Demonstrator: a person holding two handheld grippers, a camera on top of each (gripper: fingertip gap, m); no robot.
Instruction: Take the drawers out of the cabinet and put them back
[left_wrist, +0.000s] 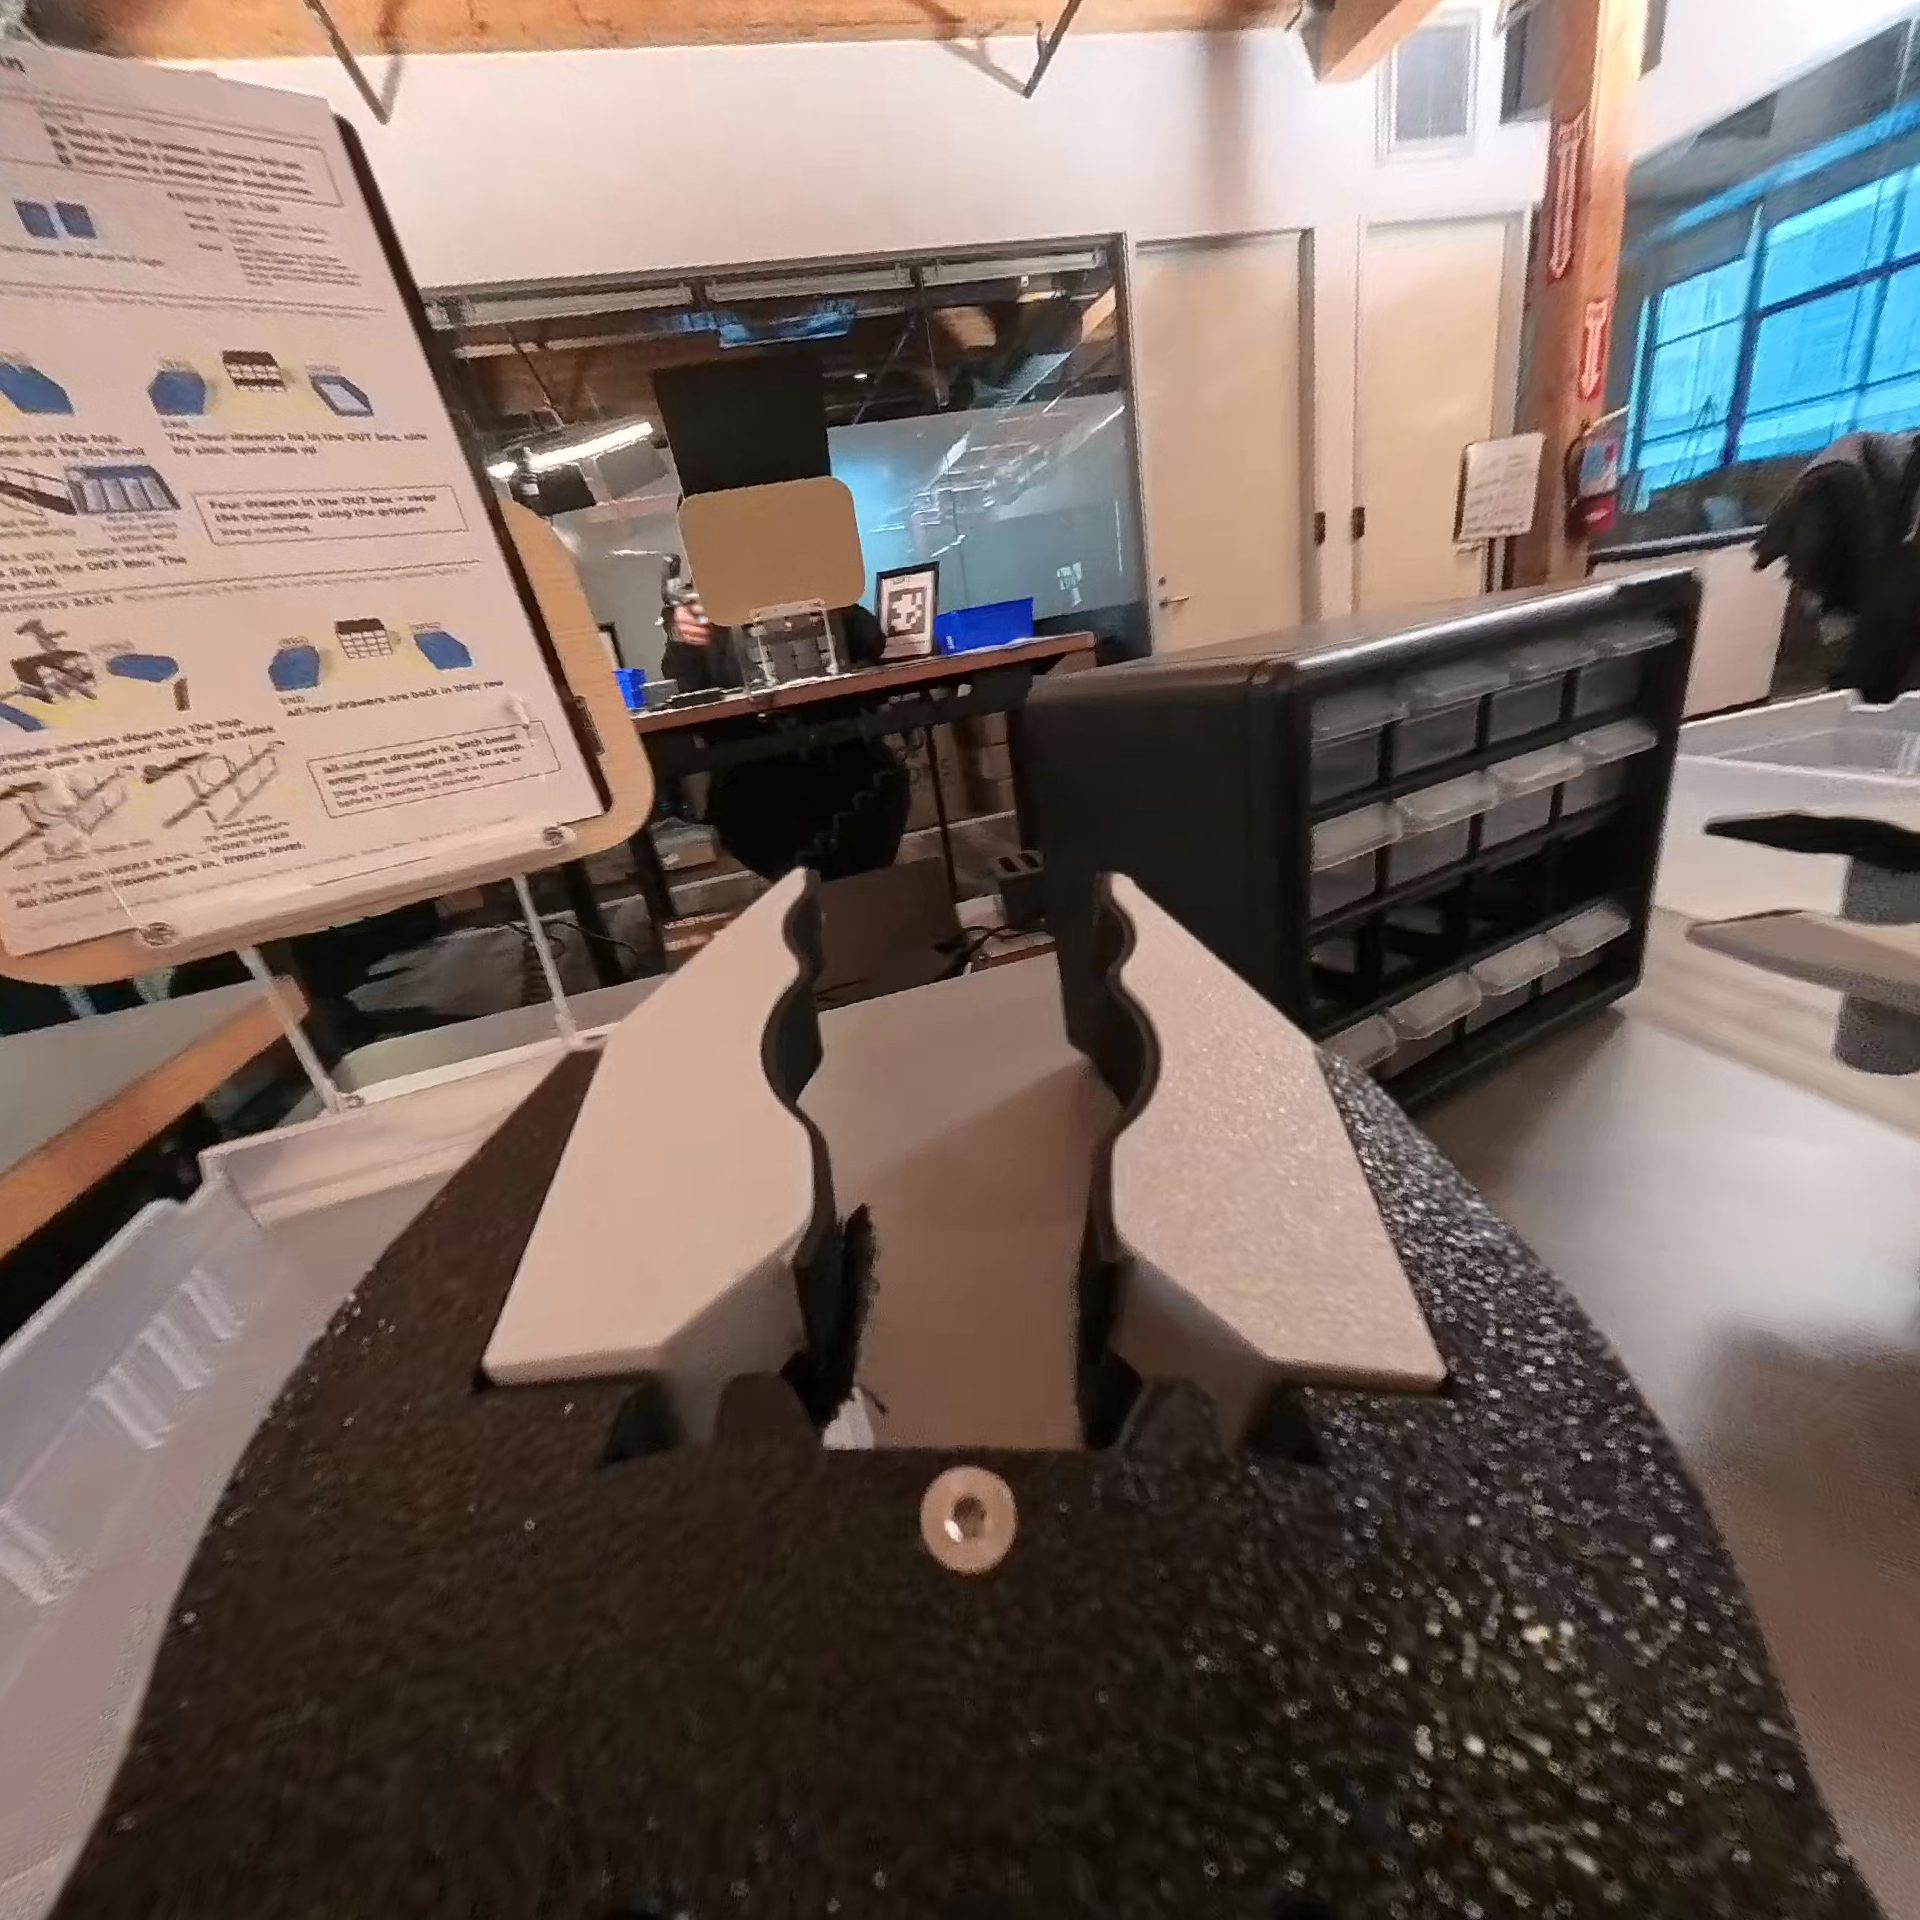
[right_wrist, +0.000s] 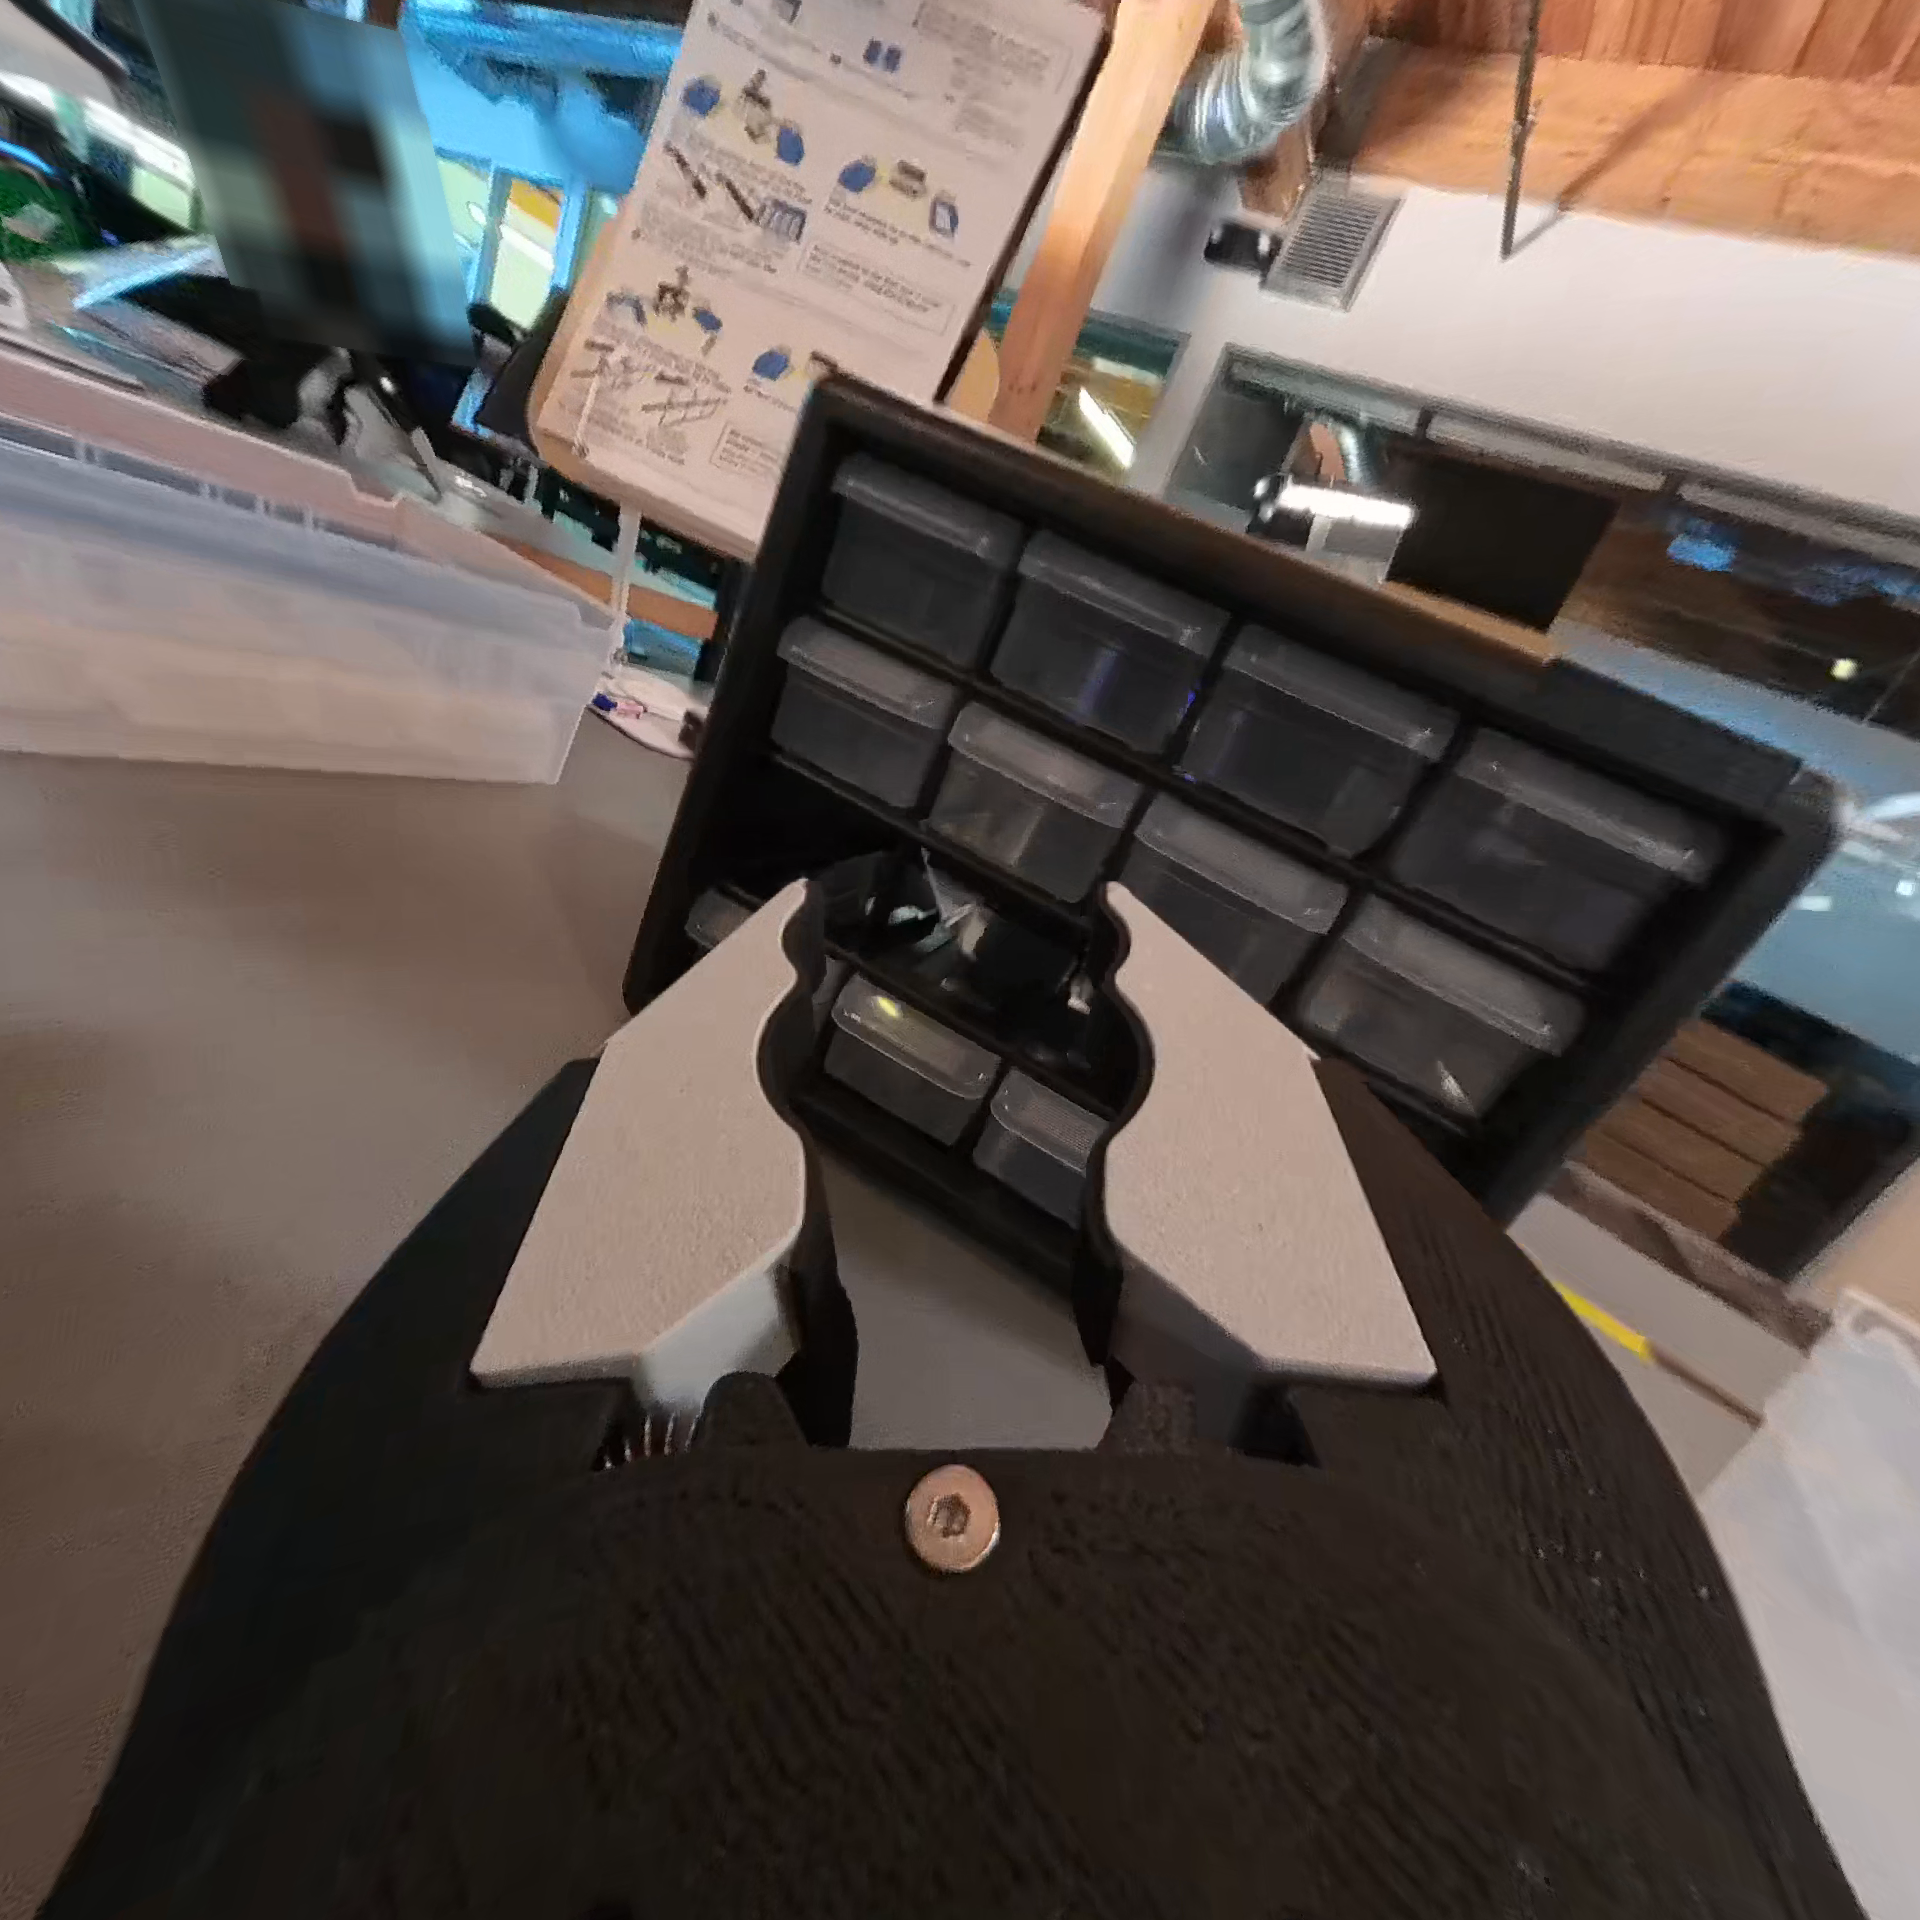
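A black cabinet (left_wrist: 1143, 810) with small clear drawers (left_wrist: 1439, 717) stands on the grey table, to the right of my left gripper (left_wrist: 958, 894). That gripper is open and empty, and it hovers over a clear bin's rim. In the right wrist view the cabinet (right_wrist: 743, 644) faces me close up. Its top two rows hold drawers (right_wrist: 1112, 644), the third row looks dark and empty, and the bottom row holds drawers (right_wrist: 904, 1049). My right gripper (right_wrist: 958, 902) is open and empty just in front of the empty third row.
A clear plastic bin (left_wrist: 156, 1299) lies under my left gripper and also shows in the right wrist view (right_wrist: 260, 644). Another clear bin (right_wrist: 1849, 1507) sits at the right. An instruction board (left_wrist: 260, 468) stands behind the left bin. A person sits at a far table.
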